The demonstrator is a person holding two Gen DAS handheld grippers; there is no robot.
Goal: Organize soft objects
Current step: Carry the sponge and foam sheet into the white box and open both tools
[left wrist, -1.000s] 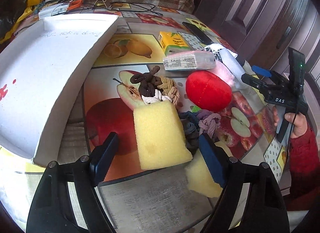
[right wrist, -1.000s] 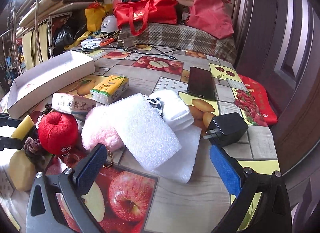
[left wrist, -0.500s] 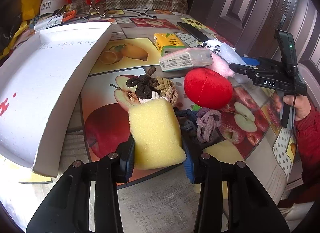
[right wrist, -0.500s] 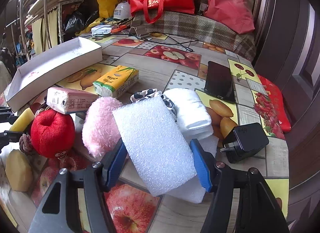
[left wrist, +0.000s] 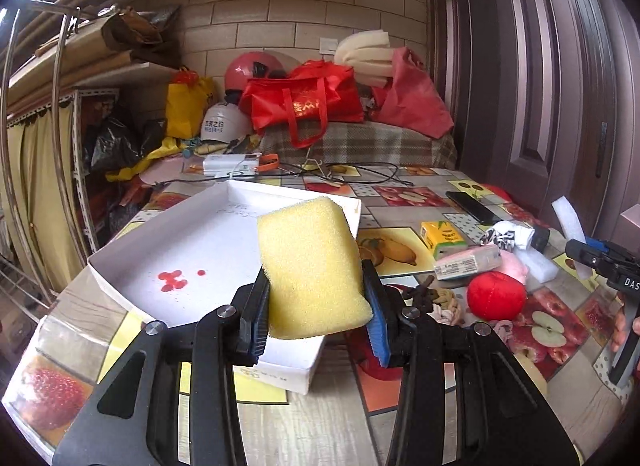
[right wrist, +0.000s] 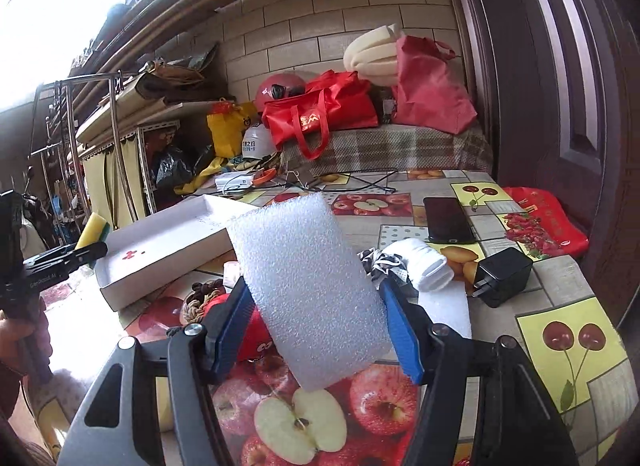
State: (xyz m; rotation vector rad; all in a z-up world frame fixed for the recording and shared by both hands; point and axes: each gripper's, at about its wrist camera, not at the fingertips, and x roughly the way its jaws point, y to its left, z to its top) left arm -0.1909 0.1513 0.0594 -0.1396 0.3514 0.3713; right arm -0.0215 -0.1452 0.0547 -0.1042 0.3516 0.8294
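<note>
My left gripper (left wrist: 314, 306) is shut on a yellow sponge (left wrist: 312, 266) and holds it raised above the near edge of the white tray (left wrist: 192, 242). My right gripper (right wrist: 316, 318) is shut on a white foam sheet (right wrist: 308, 282) and holds it lifted over the table. A red plush apple (left wrist: 496, 294), a pink fluffy ball (left wrist: 514, 264), braided rope knots (left wrist: 436, 298) and a tissue pack (left wrist: 468, 262) lie on the fruit-print tablecloth to the right of the tray. In the right wrist view the tray (right wrist: 160, 254) lies to the left.
A rolled white cloth (right wrist: 424, 266), a black charger (right wrist: 504, 276) and a phone (right wrist: 448, 219) lie on the right of the table. A yellow tissue box (left wrist: 442, 238) stands behind the tissue pack. Red bags (left wrist: 308, 105) and helmets stack at the back.
Both grippers shut on their objects and lifted them off the table: the left raised the yellow sponge towards the tray, the right raised the foam sheet.
</note>
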